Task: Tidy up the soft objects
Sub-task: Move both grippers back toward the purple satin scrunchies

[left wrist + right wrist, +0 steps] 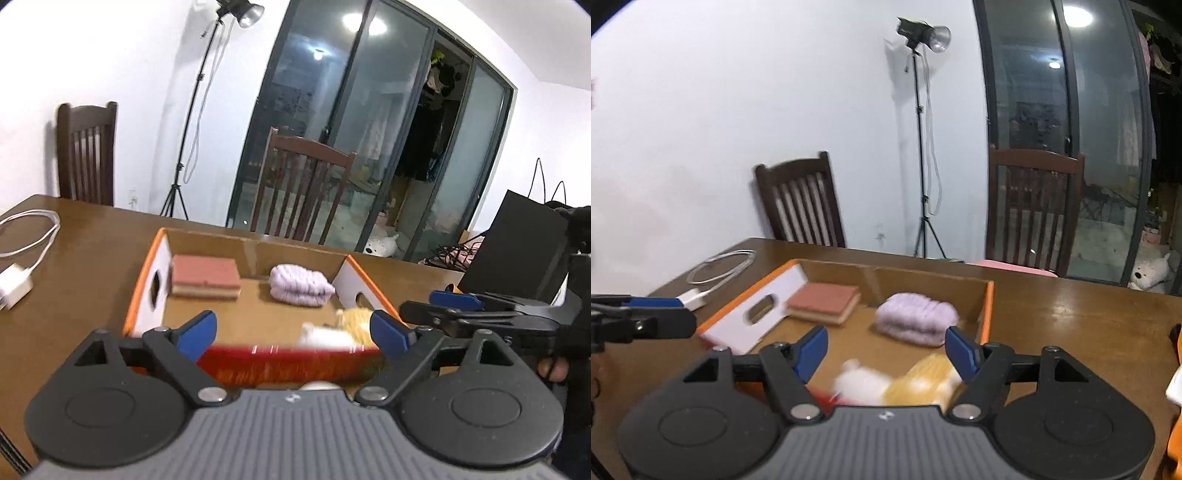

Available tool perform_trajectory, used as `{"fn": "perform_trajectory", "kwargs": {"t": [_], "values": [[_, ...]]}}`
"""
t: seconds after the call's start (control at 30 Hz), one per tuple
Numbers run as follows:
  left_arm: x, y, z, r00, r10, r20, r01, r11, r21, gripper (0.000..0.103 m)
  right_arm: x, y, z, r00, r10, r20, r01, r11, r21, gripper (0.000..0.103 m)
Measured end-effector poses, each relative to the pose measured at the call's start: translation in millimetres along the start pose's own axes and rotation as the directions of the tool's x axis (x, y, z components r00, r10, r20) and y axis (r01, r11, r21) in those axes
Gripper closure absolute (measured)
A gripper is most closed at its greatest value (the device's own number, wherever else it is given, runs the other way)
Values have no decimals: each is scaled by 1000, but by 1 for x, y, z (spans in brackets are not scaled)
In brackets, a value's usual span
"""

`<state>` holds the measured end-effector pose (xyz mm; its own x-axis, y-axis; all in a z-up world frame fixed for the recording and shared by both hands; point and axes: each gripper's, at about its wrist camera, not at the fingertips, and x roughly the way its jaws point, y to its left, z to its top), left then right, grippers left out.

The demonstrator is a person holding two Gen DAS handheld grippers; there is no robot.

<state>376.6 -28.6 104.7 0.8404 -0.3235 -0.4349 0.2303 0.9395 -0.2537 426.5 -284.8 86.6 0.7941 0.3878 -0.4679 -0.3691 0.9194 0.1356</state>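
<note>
**Soft toy dropped in the box, both grippers clear**

Soft objects sit together inside the shallow orange-edged cardboard box on the brown wooden desk: a pink-and-tan rectangular sponge block at the far left corner, a folded lilac knitted cloth at the far right, and a blurred yellow-and-white plush toy lying at the near right, just inside the near wall. All three lie apart from one another on the box floor.

The left gripper hangs above the box's near red edge with its blue-padded jaws spread wide and nothing between them. The right gripper is likewise spread, directly over the plush toy; the pads do not press on it, so the toy reads as released rather than held. From the left wrist view the right gripper's black linkage shows at the box's right side.

Judging by this, the placing step for the plush toy looks finished and the hands are free. Whether anything soft remains outside the box cannot be told; only a white charger with its coiled cable lies on the desk to the left, and a black paper bag stands at the right. The next move calls for finding any leftover soft item and closing gently so it does not squash or slip.
</note>
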Motion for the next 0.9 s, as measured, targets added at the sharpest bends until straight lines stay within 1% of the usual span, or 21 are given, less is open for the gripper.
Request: {"fn": "perform_trajectory", "kwargs": {"t": [0.07,0.13,0.2,0.3,0.4,0.47,0.57,0.67,0.8,0.87,0.9], "values": [[-15,4,-18,1000,23,9,-23,1000,-7,9,-14,10,-16,1000,18,2,-18,1000,5,26],[-31,9,-37,999,43,0,-43,999,-8,9,-26,21,-33,1000,29,-10,-29,1000,2,25],[-41,13,-51,998,61,-17,-62,998,-9,9,-36,32,-46,1000,20,-23,-20,1000,-11,25],[-53,20,-69,996,88,-32,-88,996,-18,7,-52,41,-64,999,10,-30,-10,1000,1,25],[-59,26,-84,994,93,-60,-96,995,-38,7,-64,49,-82,1000,-6,-31,7,1000,18,25],[-63,27,-90,993,95,-66,-97,995,-25,7,-73,54,-95,999,-33,-32,33,999,17,23],[-69,28,-97,993,108,-46,-108,994,-5,7,-76,58,-110,998,-39,-58,41,999,31,22],[-68,33,-101,994,99,-43,-100,995,-21,6,-79,65,-119,996,-48,-82,51,998,35,22],[-65,47,-102,993,110,-28,-112,992,-62,6,-78,74,-122,996,-22,-86,25,999,38,23],[-60,58,-100,994,103,-35,-106,991,-88,6,-70,81,-121,996,2,-85,2,999,46,24],[-58,62,-100,994,99,-36,-102,990,-96,6,-66,83,-119,996,12,-86,-8,999,50,28]]}}
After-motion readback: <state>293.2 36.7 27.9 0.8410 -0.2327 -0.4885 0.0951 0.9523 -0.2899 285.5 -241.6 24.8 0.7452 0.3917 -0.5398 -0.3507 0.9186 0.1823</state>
